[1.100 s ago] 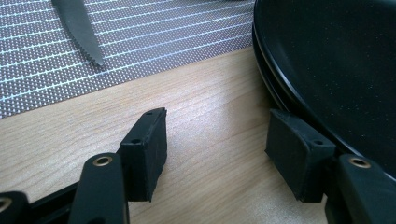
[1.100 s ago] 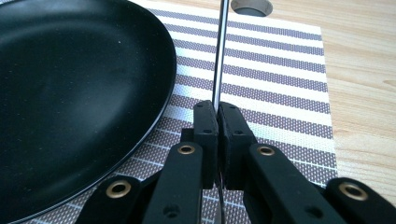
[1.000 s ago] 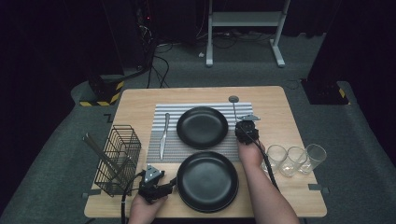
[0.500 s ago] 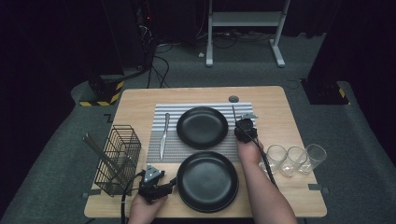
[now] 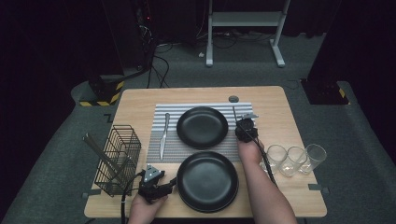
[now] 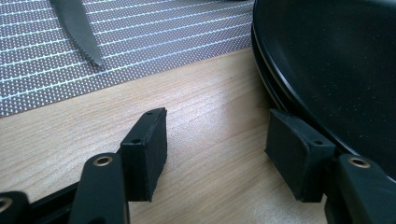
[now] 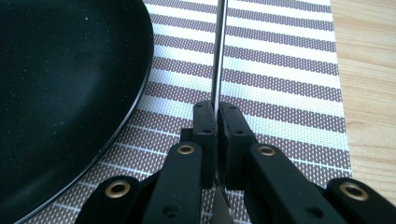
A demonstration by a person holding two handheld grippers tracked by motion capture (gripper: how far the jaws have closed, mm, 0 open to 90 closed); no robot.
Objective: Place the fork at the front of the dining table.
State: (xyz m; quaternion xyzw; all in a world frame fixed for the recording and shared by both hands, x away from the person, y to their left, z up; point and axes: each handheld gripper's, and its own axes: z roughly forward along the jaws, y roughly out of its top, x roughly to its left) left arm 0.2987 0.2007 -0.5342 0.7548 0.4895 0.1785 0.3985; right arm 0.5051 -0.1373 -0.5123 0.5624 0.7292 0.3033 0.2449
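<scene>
The right tool is pinching the thin metal stem of a piece of cutlery, its jaws pressed tight against it low over the striped placemat, just to the right of the far black plate; which utensil it is I cannot tell. The left tool sits near the front edge of the worktop with its jaws spread and nothing between them, one jaw just beside the rim of the near black plate. A knife lies on the placemat's left side, a wire basket stands further left, and three glasses stand to the right.
</scene>
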